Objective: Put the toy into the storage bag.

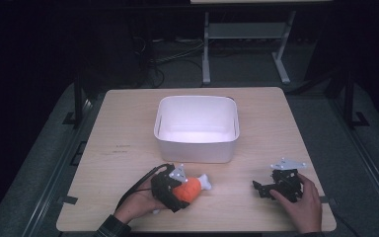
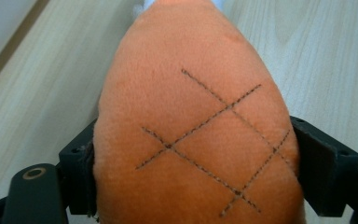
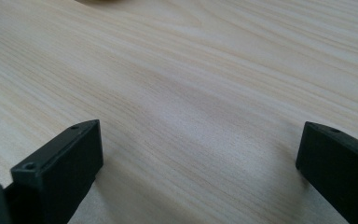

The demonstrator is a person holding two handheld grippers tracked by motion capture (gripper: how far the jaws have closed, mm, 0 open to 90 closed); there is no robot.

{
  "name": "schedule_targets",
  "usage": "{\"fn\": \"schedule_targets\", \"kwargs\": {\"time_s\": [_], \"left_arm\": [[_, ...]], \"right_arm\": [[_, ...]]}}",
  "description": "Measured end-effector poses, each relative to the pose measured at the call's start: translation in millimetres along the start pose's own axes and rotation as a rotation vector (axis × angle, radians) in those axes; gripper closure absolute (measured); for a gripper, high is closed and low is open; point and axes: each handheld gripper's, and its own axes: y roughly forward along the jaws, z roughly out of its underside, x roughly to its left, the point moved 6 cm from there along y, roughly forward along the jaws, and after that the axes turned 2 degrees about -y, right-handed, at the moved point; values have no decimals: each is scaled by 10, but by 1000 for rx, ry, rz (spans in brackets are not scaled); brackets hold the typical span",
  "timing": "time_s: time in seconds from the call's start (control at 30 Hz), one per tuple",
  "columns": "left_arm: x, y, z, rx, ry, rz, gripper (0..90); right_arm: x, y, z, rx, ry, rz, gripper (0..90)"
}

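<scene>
High view | left gripper [image 1: 177,190] clamps plush drumstick [image 1: 190,188] — grasp step | right gripper [image 1: 264,188] agape, idle | next: lift into white bin [image 1: 196,148]

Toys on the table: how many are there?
1. An orange plush toy lies near the front edge, held in the left tool, in front of the white bin. The bin looks empty.

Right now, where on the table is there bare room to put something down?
Bare wood lies left of the white bin and right of it, and between the orange plush toy and the right gripper. It is tighter between bin and toy, held by the left gripper.
</scene>
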Motion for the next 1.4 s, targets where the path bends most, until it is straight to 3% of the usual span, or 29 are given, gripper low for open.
{"fn": "schedule_targets", "kwargs": {"time_s": [0.27, 0.73, 1.1, 1.4], "left_arm": [[2, -62, -1, -3, 26, 15, 193], [7, -239, -40, -50, 46, 52, 208], [45, -416, -29, -67, 67, 57, 208], [47, -567, -60, -80, 114, 73, 207]], "right_arm": [[0, 0, 0, 0, 0, 0, 0], [0, 0, 0, 0, 0, 0, 0], [0, 0, 0, 0, 0, 0, 0], [0, 0, 0, 0, 0, 0, 0]]}}
